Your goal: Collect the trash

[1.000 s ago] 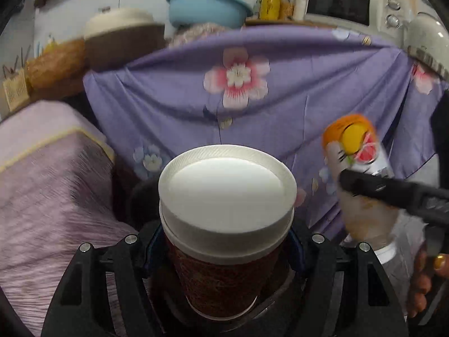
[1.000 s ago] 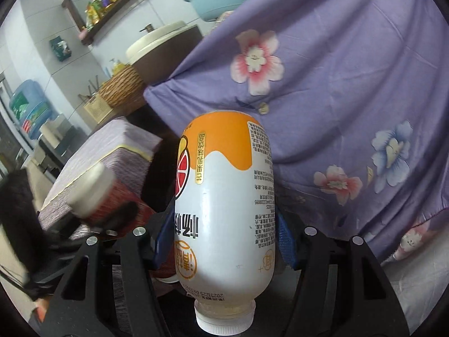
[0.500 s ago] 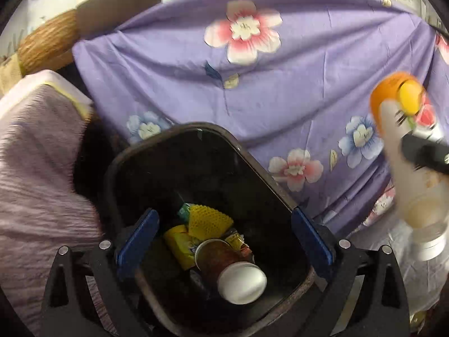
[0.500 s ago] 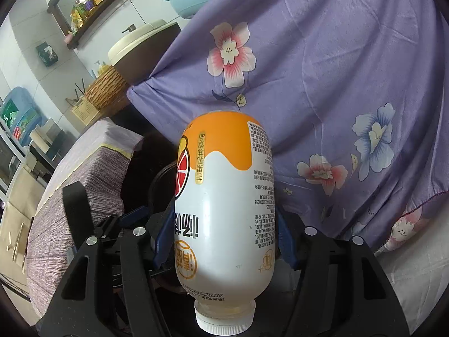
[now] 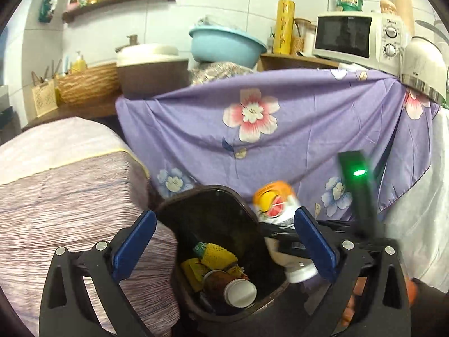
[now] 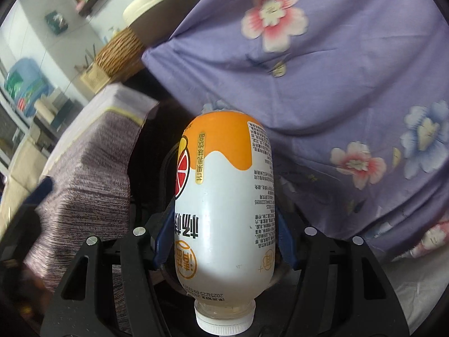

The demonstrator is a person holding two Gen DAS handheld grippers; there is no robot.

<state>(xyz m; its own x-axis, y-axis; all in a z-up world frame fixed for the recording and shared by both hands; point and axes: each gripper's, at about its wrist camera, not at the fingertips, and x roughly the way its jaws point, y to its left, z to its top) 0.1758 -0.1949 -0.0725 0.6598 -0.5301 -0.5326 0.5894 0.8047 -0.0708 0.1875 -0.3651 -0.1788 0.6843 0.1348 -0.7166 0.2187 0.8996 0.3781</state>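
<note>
The left tool [image 5: 224, 247] is spread wide and empty above the bin [image 5: 224, 210]; at 3 o'clock, the bottle [image 6: 224, 205] is clamped cap-down in the right tool [image 6: 224, 244].

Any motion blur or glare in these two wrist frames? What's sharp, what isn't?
Left wrist: bottle and right claw smeared by motion, green LED blooming; bin contents and left claw sharp. Right wrist: held bottle crisp, cloth and basket softly blurred; strong fisheye bending at the edges of both.
</note>
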